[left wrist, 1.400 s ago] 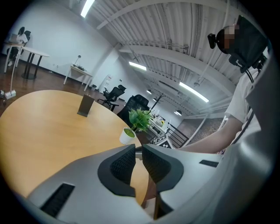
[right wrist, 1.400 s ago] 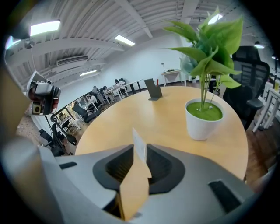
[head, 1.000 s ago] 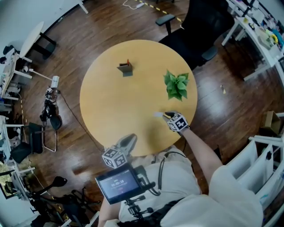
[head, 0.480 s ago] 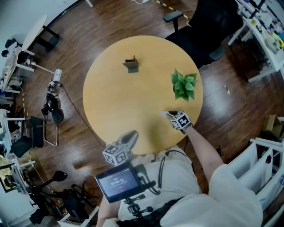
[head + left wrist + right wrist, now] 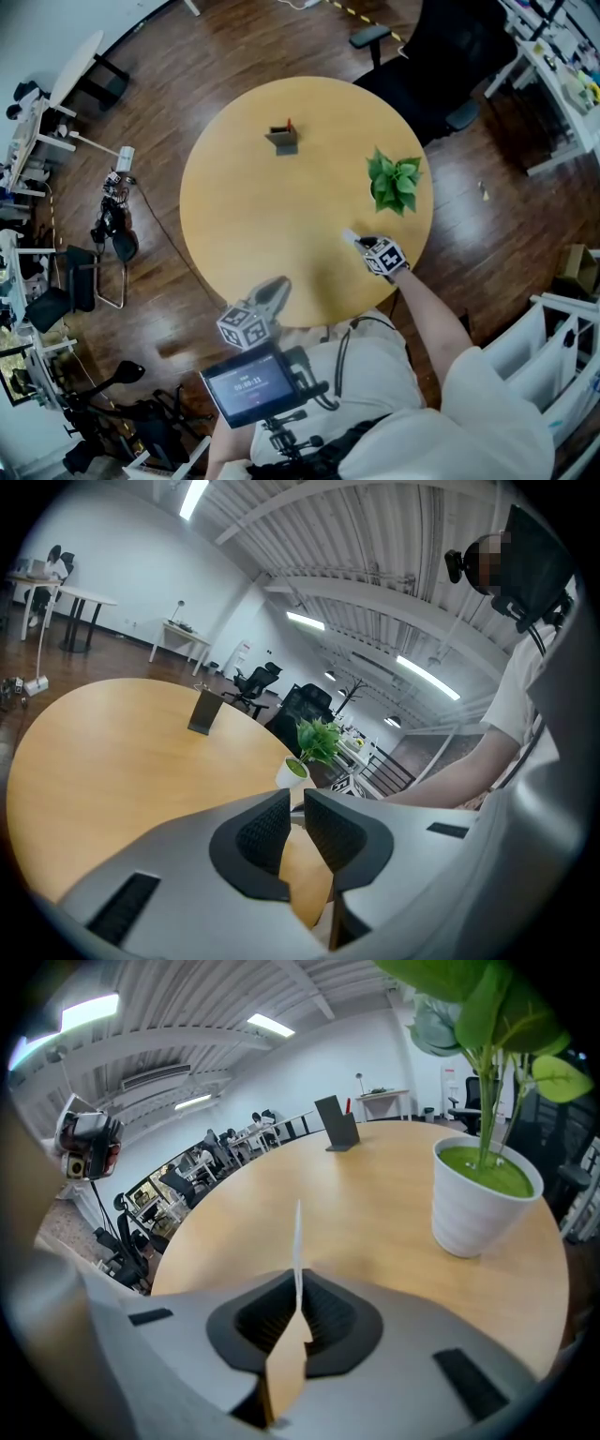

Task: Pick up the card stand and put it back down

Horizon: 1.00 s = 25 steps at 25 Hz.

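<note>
The dark grey card stand (image 5: 282,138) stands upright on the far side of the round wooden table (image 5: 244,216), with a small red piece at its top. It also shows in the left gripper view (image 5: 204,712) and the right gripper view (image 5: 337,1123). My right gripper (image 5: 355,239) hovers over the table's near right part; its jaws have just closed on a thin white card (image 5: 297,1241), held edge-on. My left gripper (image 5: 274,291) is at the table's near edge, its jaws (image 5: 297,794) a narrow gap apart with nothing between them.
A green plant in a white pot (image 5: 394,181) stands just beyond the right gripper, close by in its view (image 5: 483,1185). A black office chair (image 5: 431,56) is behind the table. Desks and cables ring the wooden floor.
The head view has shifted a little. The white card at the right gripper's tip lay pointing left before and now angles up-left. The left gripper has barely moved.
</note>
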{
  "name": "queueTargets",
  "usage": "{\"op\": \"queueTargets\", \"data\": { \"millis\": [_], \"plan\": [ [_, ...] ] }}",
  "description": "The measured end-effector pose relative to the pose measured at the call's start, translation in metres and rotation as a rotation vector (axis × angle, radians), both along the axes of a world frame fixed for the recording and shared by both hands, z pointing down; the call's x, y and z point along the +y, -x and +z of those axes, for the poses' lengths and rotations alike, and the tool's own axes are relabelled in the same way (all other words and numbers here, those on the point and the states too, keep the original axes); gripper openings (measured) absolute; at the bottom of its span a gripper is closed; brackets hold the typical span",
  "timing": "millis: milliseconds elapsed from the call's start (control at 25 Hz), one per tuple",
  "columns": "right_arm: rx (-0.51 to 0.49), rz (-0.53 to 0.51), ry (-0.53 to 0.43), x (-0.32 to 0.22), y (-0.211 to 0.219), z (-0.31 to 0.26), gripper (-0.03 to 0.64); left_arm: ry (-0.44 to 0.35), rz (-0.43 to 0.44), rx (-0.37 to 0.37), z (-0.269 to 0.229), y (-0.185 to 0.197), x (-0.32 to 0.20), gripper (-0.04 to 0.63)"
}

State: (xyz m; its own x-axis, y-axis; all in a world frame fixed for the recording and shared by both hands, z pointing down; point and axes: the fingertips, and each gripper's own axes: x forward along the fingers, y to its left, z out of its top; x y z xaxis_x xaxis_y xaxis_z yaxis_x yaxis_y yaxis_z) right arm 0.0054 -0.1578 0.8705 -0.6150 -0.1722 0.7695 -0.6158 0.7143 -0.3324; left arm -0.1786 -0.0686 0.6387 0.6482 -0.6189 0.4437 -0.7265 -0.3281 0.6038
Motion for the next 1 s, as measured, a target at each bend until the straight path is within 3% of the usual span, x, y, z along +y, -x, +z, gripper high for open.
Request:
{"op": "queueTargets", "data": {
  "millis": [520, 1000],
  "plan": [
    [-0.088, -0.039, -0.083, -0.01, 0.015, -0.057, 0.028, -0.057, -0.038, -0.006, -0.024, 0.013, -0.006, 0.048],
    [-0.141, -0.147, -0.159, -0.009, 0.03, -0.141, 0.026, -0.142, -0.08, 0.078, -0.064, 0.006, -0.012, 0.048]
  ]
}}
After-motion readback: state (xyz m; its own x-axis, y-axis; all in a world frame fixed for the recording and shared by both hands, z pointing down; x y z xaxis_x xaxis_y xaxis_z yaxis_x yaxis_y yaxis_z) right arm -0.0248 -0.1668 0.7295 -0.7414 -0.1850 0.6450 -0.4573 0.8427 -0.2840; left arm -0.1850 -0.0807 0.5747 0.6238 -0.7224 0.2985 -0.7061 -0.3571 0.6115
